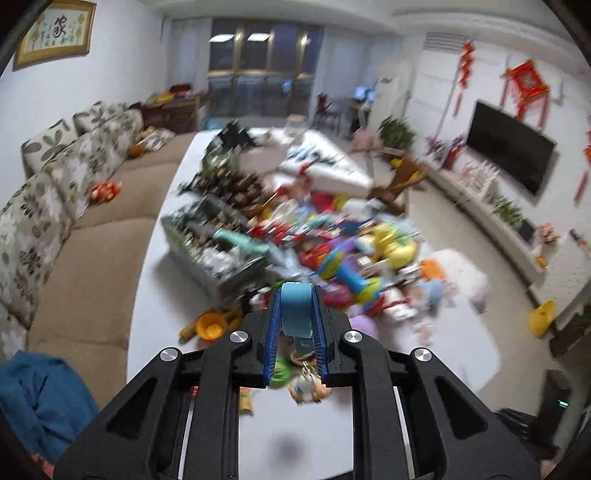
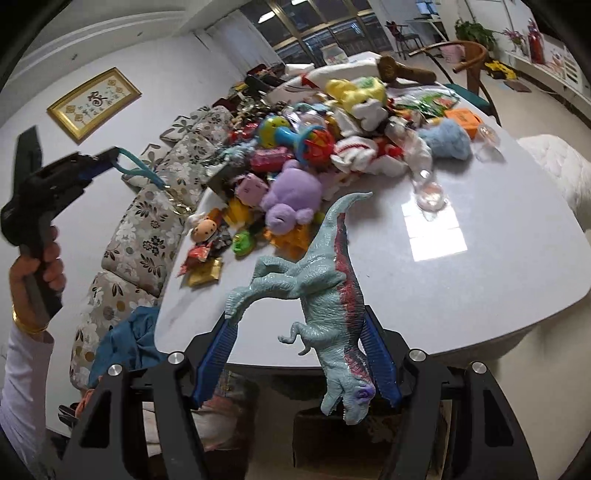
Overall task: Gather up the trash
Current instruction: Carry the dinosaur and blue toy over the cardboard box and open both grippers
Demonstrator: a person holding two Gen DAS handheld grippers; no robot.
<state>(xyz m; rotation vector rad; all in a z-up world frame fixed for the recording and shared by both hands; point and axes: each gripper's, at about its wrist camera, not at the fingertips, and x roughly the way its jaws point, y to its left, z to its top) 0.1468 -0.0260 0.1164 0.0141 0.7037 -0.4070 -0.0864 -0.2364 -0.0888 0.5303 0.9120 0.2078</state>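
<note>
One toy dinosaur (image 2: 325,295) sits between the right gripper (image 2: 303,354) jaws, held. The left gripper (image 1: 296,314) jaws are clamped on one blue strap (image 1: 295,306) with a keyring. One framed picture (image 1: 55,33) bears a legible "家".

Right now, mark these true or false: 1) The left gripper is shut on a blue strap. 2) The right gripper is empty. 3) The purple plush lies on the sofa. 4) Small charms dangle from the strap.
1) True: the left gripper is shut on the blue strap.
2) False: the right gripper holds a toy dinosaur between its fingers.
3) False: the purple plush lies on the white table, in the pile.
4) True: charms hang below the strap.
</note>
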